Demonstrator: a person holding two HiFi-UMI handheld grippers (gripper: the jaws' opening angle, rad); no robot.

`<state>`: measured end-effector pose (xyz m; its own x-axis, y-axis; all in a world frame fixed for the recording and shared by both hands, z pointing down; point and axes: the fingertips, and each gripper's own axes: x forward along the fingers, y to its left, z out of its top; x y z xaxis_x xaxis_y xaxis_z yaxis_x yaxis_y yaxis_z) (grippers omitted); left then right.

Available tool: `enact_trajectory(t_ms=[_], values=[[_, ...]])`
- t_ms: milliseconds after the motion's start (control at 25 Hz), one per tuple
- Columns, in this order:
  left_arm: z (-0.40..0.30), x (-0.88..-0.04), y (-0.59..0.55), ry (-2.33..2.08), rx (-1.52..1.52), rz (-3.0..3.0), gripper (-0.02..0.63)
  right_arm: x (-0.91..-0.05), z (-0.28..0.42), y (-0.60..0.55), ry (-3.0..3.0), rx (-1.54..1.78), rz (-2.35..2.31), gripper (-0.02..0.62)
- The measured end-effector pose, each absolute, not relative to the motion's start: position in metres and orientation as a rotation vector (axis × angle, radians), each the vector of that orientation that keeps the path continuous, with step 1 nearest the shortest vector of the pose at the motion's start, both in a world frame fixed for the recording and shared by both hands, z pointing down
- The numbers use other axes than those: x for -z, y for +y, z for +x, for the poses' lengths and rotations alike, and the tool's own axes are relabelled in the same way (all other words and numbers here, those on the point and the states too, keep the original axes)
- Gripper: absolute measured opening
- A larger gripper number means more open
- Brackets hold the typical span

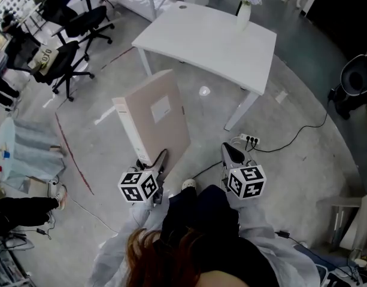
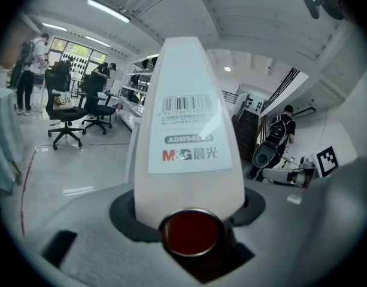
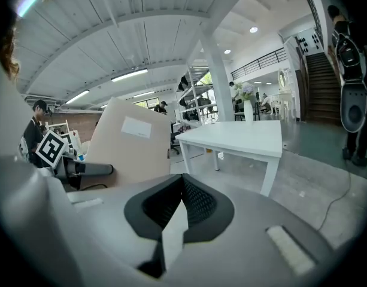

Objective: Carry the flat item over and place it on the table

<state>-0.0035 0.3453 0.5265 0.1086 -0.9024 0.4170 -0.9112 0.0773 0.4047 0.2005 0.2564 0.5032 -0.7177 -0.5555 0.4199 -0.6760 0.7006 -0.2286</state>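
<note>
A beige lever-arch binder point(image 1: 154, 121) stands upright in the air in front of me, held by its lower edge. My left gripper point(image 1: 153, 165) is shut on it. In the left gripper view the binder's spine point(image 2: 189, 130), with a barcode label and a red-backed finger ring, rises out of that gripper point(image 2: 189, 211). My right gripper point(image 1: 233, 155) hangs to the binder's right, shut, with nothing in it. Its black pads point(image 3: 192, 202) meet in the right gripper view. The white table point(image 1: 213, 37) stands ahead and appears again in the right gripper view, the table point(image 3: 237, 137) lying beyond the binder point(image 3: 130, 143).
A white vase with flowers point(image 1: 243, 12) stands at the table's far right. Black office chairs point(image 1: 81, 31) stand to the left. A power strip point(image 1: 249, 140) and its cable lie on the concrete floor near the table leg. Red tape point(image 1: 72, 154) marks the floor at left.
</note>
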Motion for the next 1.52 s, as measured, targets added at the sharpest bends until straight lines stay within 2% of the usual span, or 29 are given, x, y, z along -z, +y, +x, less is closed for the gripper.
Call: enact_trajectory(t_ms=[440, 720, 1520], values=[[-0.014, -0.547, 0.355, -1.746, -0.01, 1.719, 0.272, -0.52, 0.18, 0.255, -2.545, -0.564, 0.886, 0.011], [-0.051, -0.536, 0.324, -1.786, 0.019, 1.691, 0.272, -0.513, 0.142, 0.218, -2.553, -0.554, 0.834, 0.011], [-0.149, -0.503, 0.111, -1.782, 0.056, 1.77, 0.273, -0.494, 0.036, -0.007, -2.603, -0.502, 0.821, 0.011]])
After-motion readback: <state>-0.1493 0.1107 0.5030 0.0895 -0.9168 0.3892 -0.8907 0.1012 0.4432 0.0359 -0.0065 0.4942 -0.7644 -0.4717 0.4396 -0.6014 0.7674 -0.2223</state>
